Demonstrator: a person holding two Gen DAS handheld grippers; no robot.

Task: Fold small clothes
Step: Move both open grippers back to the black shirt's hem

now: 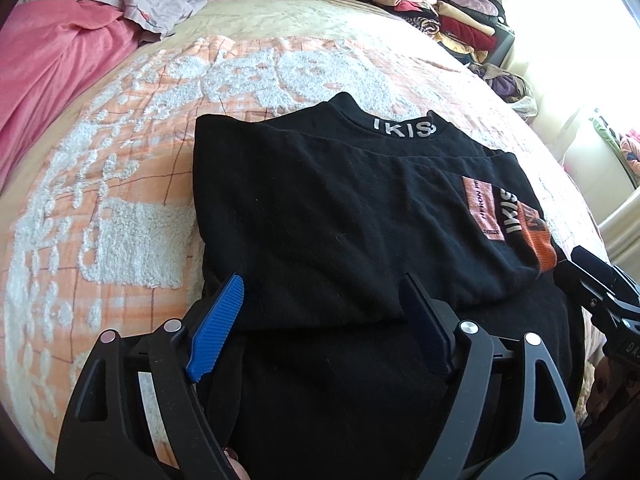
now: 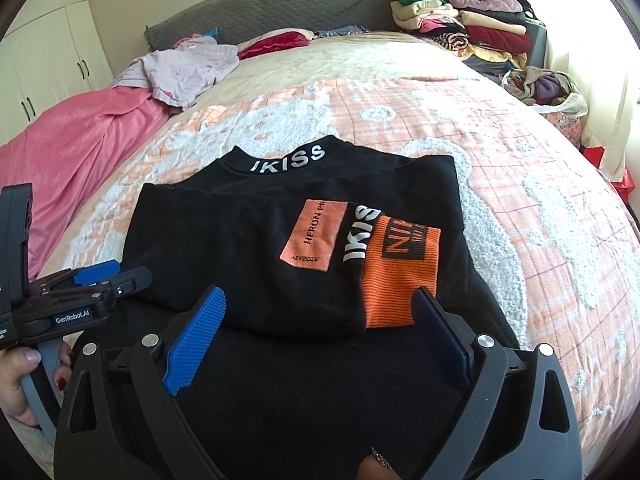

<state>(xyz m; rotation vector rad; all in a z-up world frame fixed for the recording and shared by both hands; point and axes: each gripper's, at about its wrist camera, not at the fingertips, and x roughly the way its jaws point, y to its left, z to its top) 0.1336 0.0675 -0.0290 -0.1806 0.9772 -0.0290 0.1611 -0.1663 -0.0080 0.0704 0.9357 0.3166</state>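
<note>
The black sweatshirt lies near the middle of the bed, on its peach-and-white tufted bedspread, well apart from both side edges. Its collar, lettered in white, points toward the headboard, and its hem reaches back under both grippers toward the foot edge. The sleeves look already turned in across the chest, the orange cuff lying on top toward the bed's right side, so the cloth forms a rough rectangle whose long axis runs head to foot. Far off by the headboard, a loose pink and lilac heap spreads along the left edge and a stack of folded clothes stands at the right corner. The left gripper hangs over the left part of the near folded edge, fingers spread, nothing between them. The right gripper sits just behind the cuff, its fingers wider apart and likewise released. Each hand is nearest its own side of the hem, which lies just below and behind the fingertips. Judging by this, the next fold would carry that hem up toward the collar.
</note>
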